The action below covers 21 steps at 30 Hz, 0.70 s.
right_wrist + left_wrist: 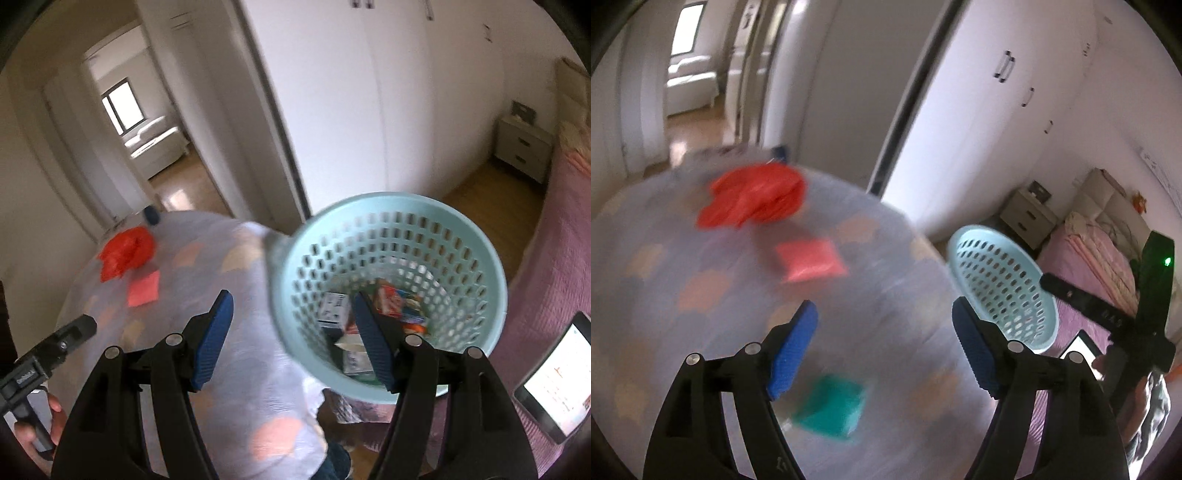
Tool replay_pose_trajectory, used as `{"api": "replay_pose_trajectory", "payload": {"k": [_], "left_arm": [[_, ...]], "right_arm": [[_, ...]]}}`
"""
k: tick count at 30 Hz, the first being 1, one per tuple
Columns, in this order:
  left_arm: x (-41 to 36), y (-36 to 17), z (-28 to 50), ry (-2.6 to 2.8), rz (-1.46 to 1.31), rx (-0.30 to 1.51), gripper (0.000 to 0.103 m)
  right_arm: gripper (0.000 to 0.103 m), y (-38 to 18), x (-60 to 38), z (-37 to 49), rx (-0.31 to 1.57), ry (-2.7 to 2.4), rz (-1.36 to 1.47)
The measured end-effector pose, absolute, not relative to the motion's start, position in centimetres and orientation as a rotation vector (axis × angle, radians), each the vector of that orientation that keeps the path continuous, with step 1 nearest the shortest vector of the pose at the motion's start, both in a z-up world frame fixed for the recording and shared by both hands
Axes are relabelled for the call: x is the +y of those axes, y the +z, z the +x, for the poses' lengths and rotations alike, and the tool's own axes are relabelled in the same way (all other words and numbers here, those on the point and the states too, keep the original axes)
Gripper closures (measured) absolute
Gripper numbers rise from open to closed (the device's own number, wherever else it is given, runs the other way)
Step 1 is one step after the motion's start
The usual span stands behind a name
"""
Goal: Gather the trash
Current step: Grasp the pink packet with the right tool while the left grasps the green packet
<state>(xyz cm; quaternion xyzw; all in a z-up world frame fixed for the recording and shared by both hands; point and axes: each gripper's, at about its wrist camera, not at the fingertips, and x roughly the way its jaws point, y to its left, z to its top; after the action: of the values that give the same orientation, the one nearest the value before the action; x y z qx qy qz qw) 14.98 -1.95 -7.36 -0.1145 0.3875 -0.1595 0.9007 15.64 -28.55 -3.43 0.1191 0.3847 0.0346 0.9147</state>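
Observation:
A light-blue perforated basket (391, 266) stands by the table's right edge and holds several packets and cartons (373, 314); it also shows in the left wrist view (1001, 284). On the patterned tablecloth (701, 295) lie a crumpled red plastic bag (757, 195), a pink packet (810, 260) and a teal packet (833, 406). My left gripper (886, 354) is open and empty above the table, just beyond the teal packet. My right gripper (291, 343) is open and empty, its right finger over the basket's mouth. The red bag (125, 251) and pink packet (144, 290) show in the right wrist view too.
A small dark blue object (150, 215) sits at the table's far edge. A bed with pink cover (1089, 258) and a lit tablet (557, 376) lie to the right. White wardrobes (369, 92), a nightstand (524, 147) and an open doorway (147, 122) stand behind.

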Motion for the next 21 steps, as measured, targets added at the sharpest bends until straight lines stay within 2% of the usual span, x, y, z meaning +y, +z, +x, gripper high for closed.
{"api": "replay_pose_trajectory", "payload": {"k": [4, 8, 16, 21], "left_arm": [[0.1, -9.4, 14.1, -0.320, -0.242, 0.847, 0.029], [0.6, -11.4, 13.7, -0.319, -0.199, 0.906, 0.026], [-1.2, -12.9, 13.3, -0.285, -0.070, 0.929, 0.028], [-1.7, -13.6, 13.3, -0.247, -0.022, 0.930, 0.048]], "right_arm": [[0.040, -2.8, -25.5, 15.6, 0.766, 0.113, 0.183], [0.048, -2.7, -23.1, 15.6, 0.747, 0.160, 0.184], [0.048, -3.8, -18.0, 17.1, 0.764, 0.283, 0.128], [0.048, -4.1, -14.6, 18.5, 0.761, 0.344, 0.042]]}}
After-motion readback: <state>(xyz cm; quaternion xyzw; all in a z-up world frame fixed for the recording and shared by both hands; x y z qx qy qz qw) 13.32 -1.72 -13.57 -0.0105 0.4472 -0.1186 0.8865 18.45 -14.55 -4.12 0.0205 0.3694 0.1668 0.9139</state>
